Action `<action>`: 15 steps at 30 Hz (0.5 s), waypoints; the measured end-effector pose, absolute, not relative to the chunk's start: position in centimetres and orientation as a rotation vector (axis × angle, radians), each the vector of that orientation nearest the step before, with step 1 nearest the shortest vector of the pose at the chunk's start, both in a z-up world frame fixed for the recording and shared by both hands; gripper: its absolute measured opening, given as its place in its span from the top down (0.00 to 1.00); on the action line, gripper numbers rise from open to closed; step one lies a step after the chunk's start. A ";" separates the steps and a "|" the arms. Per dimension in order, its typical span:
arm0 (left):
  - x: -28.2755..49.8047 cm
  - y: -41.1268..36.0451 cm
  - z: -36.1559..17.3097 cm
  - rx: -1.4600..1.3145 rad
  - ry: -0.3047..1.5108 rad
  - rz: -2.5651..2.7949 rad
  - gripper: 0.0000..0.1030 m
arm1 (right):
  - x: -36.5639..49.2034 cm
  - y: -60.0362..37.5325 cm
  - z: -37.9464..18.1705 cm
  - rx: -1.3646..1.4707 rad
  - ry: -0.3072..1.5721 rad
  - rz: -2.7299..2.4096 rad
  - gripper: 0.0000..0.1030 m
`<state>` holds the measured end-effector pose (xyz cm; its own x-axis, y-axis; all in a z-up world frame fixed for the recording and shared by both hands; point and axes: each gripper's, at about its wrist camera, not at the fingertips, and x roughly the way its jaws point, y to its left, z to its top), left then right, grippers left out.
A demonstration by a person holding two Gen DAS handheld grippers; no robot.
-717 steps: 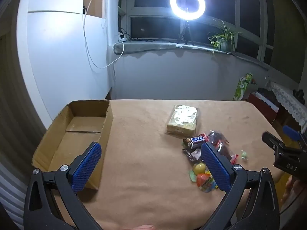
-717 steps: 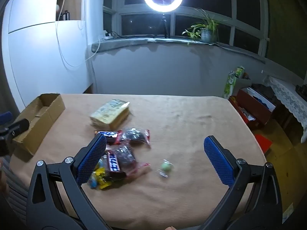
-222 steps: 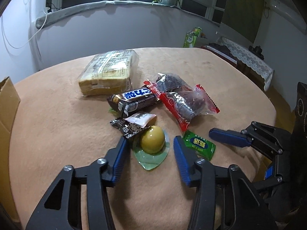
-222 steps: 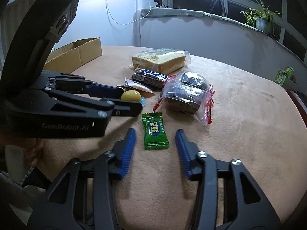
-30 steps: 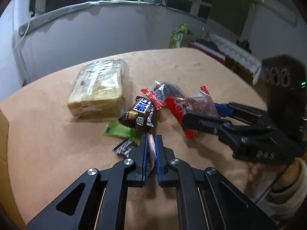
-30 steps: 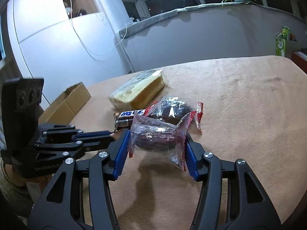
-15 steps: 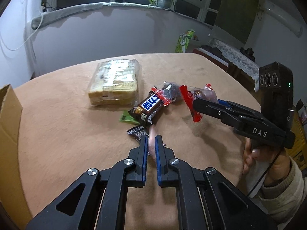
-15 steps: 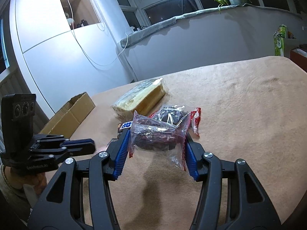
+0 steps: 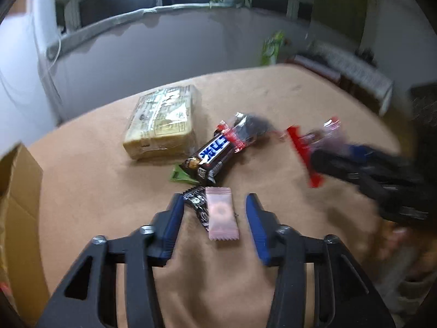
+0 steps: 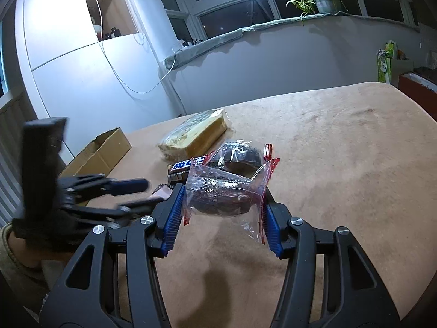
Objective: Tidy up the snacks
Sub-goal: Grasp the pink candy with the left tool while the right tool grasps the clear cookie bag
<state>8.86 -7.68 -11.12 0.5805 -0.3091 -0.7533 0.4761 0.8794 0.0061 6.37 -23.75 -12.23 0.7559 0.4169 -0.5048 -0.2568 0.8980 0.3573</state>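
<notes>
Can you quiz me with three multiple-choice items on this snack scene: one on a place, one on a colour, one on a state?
1. Where is the pink sachet?
A. in the cardboard box
B. on the table between the left tool's fingers
C. on the bread pack

2. What colour are the sealed ends of the clear cake packet?
A. red
B. yellow
C. white

3. What state is the right tool in?
A. open, empty
B. shut on the cake packet
C. out of view

Answers: B, it lies flat between the spread fingers; A, red strips show at its edges; B, both pads press its sides.
</notes>
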 end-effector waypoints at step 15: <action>8.5 -5.1 -11.7 0.080 0.877 -0.491 0.77 | 5.8 -24.2 -13.0 0.299 0.624 0.375 0.46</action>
<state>8.45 -5.12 -11.72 0.5358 -0.3799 -0.7540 0.4443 0.8863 -0.1309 5.76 -24.20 -13.04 0.7486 0.4262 -0.5079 -0.2490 0.8907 0.3803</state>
